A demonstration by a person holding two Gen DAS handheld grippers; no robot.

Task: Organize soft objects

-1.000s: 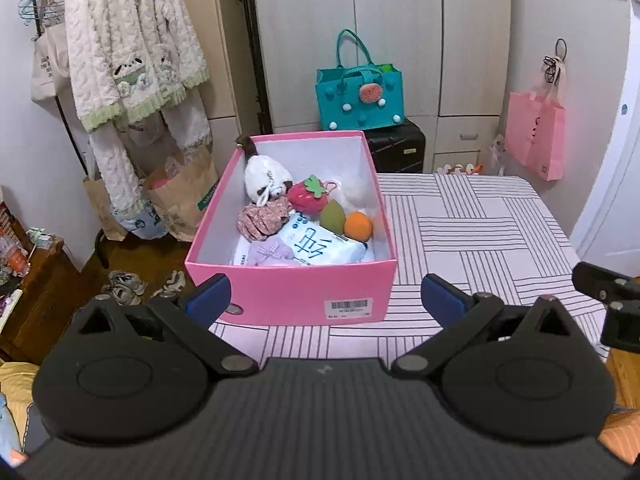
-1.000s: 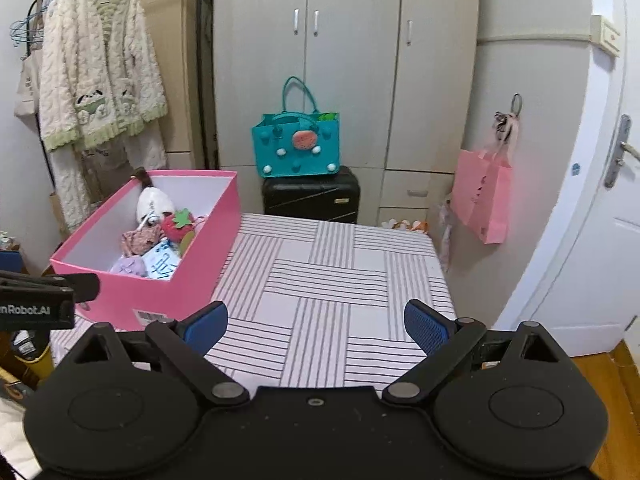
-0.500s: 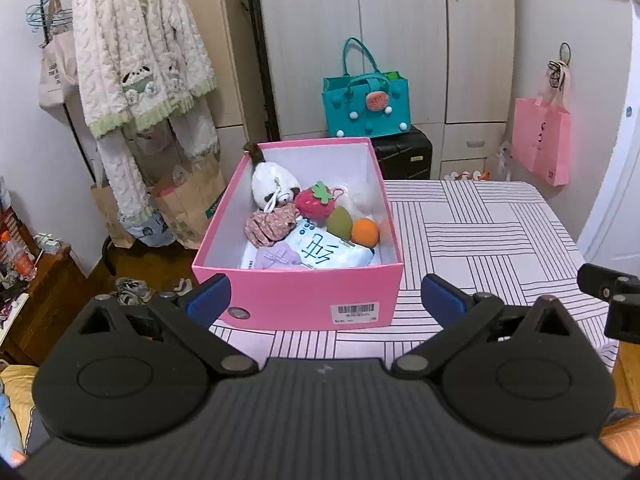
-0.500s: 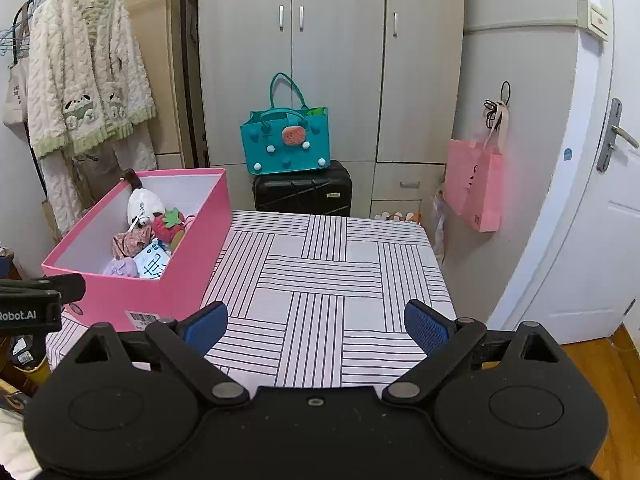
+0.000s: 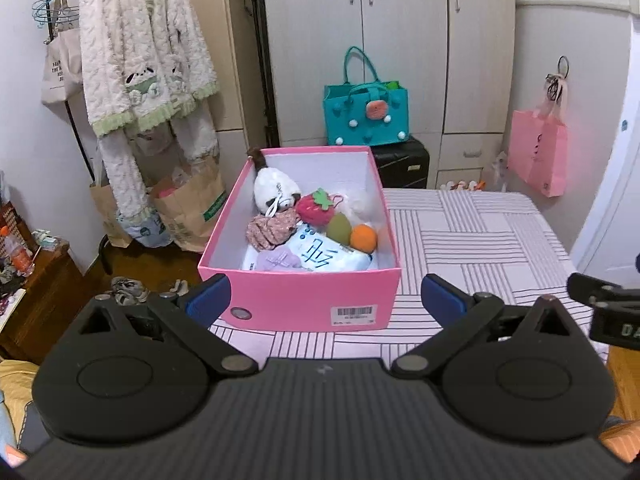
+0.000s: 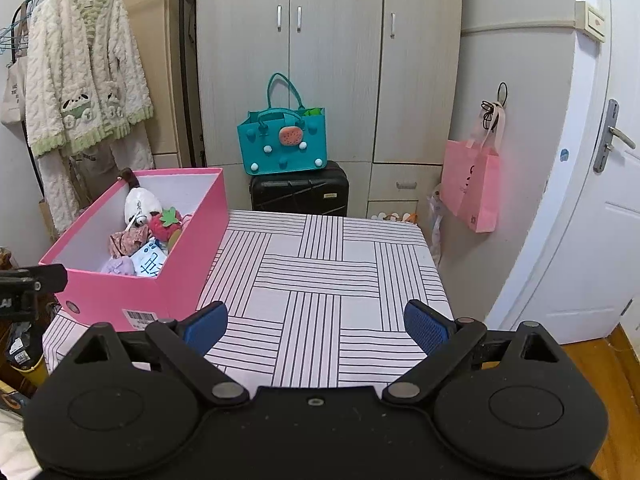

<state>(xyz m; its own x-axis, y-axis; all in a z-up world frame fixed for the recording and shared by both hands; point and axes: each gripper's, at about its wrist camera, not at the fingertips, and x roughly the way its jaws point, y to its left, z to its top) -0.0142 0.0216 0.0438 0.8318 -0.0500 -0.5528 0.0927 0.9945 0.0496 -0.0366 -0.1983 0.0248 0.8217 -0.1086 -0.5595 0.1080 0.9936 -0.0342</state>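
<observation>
A pink box (image 5: 304,300) (image 6: 160,280) stands on the left part of the striped table (image 5: 480,240) (image 6: 320,280). Inside lie a white plush (image 5: 276,192), a red strawberry plush (image 5: 316,208), a green egg shape (image 5: 338,226), an orange ball (image 5: 363,238), a patterned fabric piece (image 5: 270,230), a white packet with blue print (image 5: 320,254) and a lilac piece (image 5: 278,260). My left gripper (image 5: 325,298) hovers open just in front of the box. My right gripper (image 6: 316,326) hangs open over the table's near edge, right of the box. Both hold nothing.
Behind the table stand wardrobes, a black suitcase (image 6: 300,190) with a teal bag (image 6: 284,144) on it, and a pink bag (image 6: 474,188) hanging at right. A fluffy robe (image 5: 148,72) hangs at left above paper bags (image 5: 192,204). A door (image 6: 600,200) is at far right.
Both grippers have drawn back and risen slightly, so the box and table sit a little farther away. Both stay open and the objects in the box have not moved.
</observation>
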